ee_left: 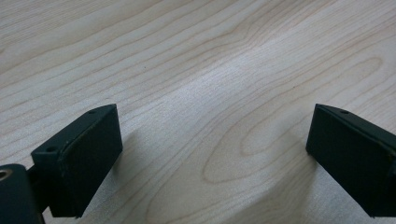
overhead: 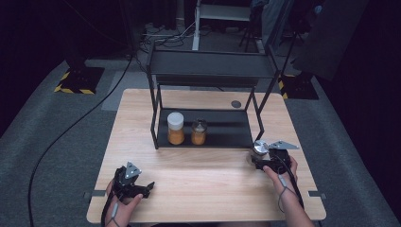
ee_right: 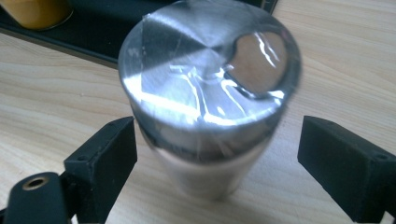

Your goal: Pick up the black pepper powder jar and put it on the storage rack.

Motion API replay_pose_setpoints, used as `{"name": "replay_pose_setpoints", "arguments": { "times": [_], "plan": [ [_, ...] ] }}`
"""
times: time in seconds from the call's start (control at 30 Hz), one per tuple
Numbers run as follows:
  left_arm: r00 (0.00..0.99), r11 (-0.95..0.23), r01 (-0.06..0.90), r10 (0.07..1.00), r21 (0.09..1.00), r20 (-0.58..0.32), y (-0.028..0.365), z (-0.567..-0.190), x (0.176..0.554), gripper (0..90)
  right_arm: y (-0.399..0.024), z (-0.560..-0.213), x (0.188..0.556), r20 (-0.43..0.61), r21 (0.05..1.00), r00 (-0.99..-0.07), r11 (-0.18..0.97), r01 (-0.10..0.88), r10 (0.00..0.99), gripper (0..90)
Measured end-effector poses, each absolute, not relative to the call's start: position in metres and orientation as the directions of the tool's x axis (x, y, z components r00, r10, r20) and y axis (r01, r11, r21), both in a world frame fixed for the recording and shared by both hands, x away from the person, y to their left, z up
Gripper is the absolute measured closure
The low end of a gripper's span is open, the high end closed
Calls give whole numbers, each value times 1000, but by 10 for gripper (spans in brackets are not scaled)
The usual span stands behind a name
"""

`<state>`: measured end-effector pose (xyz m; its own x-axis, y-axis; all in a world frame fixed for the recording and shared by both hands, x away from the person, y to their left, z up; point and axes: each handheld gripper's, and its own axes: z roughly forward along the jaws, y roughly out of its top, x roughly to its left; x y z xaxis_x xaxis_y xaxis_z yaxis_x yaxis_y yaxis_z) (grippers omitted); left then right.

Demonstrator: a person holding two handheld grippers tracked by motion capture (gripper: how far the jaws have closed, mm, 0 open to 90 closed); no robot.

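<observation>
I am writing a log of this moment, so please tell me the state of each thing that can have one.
left gripper: open, nothing between the jaws, low over the bare table.
right gripper: open, jaws either side of the steel-lidded jar, not clamped.
steel-lidded jar: upright on the table, lid on.
white-lidded jar: upright on the rack's lower shelf, closed.
smaller jar: upright beside it, closed.

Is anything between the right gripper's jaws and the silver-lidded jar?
Nothing visible. In the right gripper view the silver-lidded jar stands between the open jaws of the right gripper, with only bare table in the gaps on either side.
</observation>
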<state>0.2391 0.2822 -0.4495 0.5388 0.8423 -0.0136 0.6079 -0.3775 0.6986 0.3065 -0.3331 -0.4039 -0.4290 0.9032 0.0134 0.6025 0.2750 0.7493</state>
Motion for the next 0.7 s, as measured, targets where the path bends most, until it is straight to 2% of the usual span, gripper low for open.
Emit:
{"name": "replay_pose_setpoints", "arguments": {
  "times": [0.27,0.47,0.7],
  "plan": [
    [532,-372,610,847,699,-14,282,-450,237,36,-321,-408,322,12,739,-434,284,611,901,156],
    [530,-371,611,848,699,-13,281,-450,237,36,-316,-408,327,2,734,-433,293,613,901,308],
    [529,-369,611,849,700,-14,281,-450,236,36,-314,-407,327,-7,730,-426,296,616,905,314]
  ]
}}
